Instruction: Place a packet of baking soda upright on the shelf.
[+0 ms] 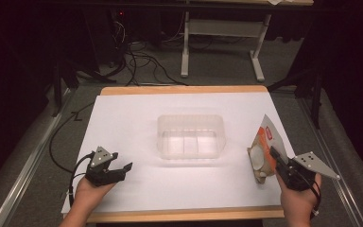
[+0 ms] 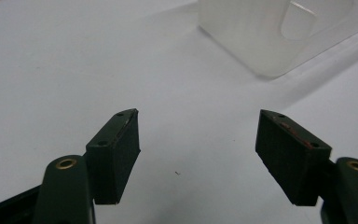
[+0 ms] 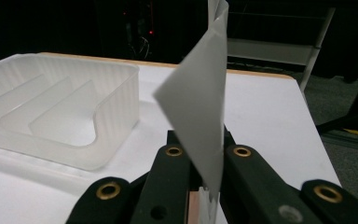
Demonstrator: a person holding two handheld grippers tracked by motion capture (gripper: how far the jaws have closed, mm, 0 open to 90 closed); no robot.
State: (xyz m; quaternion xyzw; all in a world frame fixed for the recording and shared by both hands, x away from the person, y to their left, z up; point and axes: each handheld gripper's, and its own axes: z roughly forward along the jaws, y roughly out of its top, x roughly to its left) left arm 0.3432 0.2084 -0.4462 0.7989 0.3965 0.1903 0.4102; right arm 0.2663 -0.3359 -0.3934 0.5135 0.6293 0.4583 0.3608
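Observation:
A clear plastic tray (image 1: 191, 136) with ribbed dividers sits in the middle of the white table; its corner (image 2: 265, 32) lies ahead of my left gripper and its side (image 3: 60, 116) stands left of my right gripper. At the right edge, a snack packet (image 1: 263, 150) with an orange and white front stands lifted, and my right gripper (image 1: 278, 160) is shut on its lower end. In the right gripper view the packet's pale back (image 3: 200, 107) rises from between the closed jaws. My left gripper (image 1: 123, 169) rests low at the front left, open, with bare table between its jaws (image 2: 198, 140).
The white sheet (image 1: 137, 118) covers a wooden tabletop whose edge (image 1: 184, 215) shows at the front. Cables (image 1: 61, 137) trail over the grey floor at the left. A white table frame (image 1: 217, 42) stands beyond the far edge. Dark surroundings on both sides.

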